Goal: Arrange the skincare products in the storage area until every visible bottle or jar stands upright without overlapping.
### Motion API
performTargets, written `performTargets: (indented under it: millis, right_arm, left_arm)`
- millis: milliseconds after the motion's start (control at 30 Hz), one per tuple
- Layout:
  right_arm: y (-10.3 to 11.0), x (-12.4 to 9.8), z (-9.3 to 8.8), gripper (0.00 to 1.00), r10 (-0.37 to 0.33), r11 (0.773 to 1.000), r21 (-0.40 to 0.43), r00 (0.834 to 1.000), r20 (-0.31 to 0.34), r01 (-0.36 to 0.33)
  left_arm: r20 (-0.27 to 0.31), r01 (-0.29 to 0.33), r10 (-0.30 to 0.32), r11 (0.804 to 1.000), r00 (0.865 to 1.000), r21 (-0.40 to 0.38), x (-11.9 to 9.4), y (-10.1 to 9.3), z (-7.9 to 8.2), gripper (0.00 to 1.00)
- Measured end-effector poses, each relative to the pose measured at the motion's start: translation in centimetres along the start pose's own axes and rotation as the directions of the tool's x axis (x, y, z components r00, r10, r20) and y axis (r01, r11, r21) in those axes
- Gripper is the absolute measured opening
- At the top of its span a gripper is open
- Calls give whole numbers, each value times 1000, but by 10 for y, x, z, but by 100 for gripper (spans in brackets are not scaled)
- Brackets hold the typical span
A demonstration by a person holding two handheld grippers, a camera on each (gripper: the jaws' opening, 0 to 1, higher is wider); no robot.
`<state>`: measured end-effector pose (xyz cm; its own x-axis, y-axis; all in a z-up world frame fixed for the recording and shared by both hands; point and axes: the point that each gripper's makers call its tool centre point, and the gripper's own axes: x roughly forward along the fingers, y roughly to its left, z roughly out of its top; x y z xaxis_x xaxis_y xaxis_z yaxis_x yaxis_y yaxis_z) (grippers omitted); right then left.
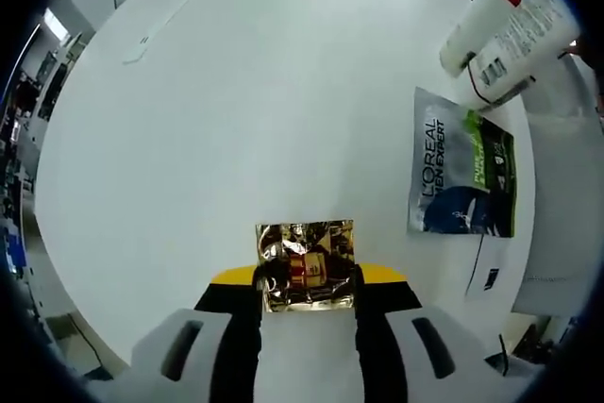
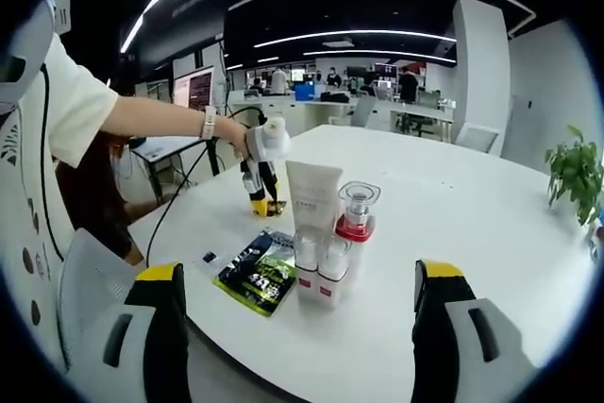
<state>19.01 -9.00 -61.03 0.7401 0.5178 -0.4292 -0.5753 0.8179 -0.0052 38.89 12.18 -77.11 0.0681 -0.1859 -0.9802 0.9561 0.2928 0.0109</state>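
Left gripper view: my left gripper (image 1: 307,280) is clamped on a gold foil sachet (image 1: 306,264), low in the centre of the frame, just above the white table (image 1: 236,120).
Sachet from the other side: in the right gripper view my left gripper (image 2: 261,197) shows left of centre, its tip down at the table.
Standing products: a white tube (image 2: 312,197), a red-collared pump bottle (image 2: 356,216) and small white bottles (image 2: 319,266) stand upright, close together, at centre frame; I cannot tell whether they touch.
Flat pack: a dark L'Oreal pouch (image 2: 257,273) lies flat just left of that cluster.
Right gripper: my right gripper (image 2: 297,327) has its jaws wide apart, holding nothing, at the bottom of the frame.
Progress: bottles look upright already; the sachet is not yet placed, and the pouch still lies flat.
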Motion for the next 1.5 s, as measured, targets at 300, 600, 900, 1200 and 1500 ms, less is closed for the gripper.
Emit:
performTargets:
  millis: [300,600,900,1200,1500]
  right_arm:
    - [1,-1,1,100,-1,1000,1,1000,7,1]
    - [2,0,3,100,7,1000,-9,1000,11,-7]
    - [3,0,5,100,8,1000,-15,1000,16,-7]
    - [4,-2,7,100,7,1000,-21,1000,22,-7]
    - [7,-2,8,100,13,999,-29,1000,22,-12]
  left_arm:
    - [1,7,-7,1000,1000,30,-2,-13,-3,34]
    - [-27,25,-22,993,999,114,-3,-25,-4,34]
    - [-40,40,-35,989,999,139,-9,-37,0,34]
    - [-59,43,-34,985,998,167,-15,-46,-2,34]
    - [-50,51,-43,983,998,177,-20,-52,-6,34]
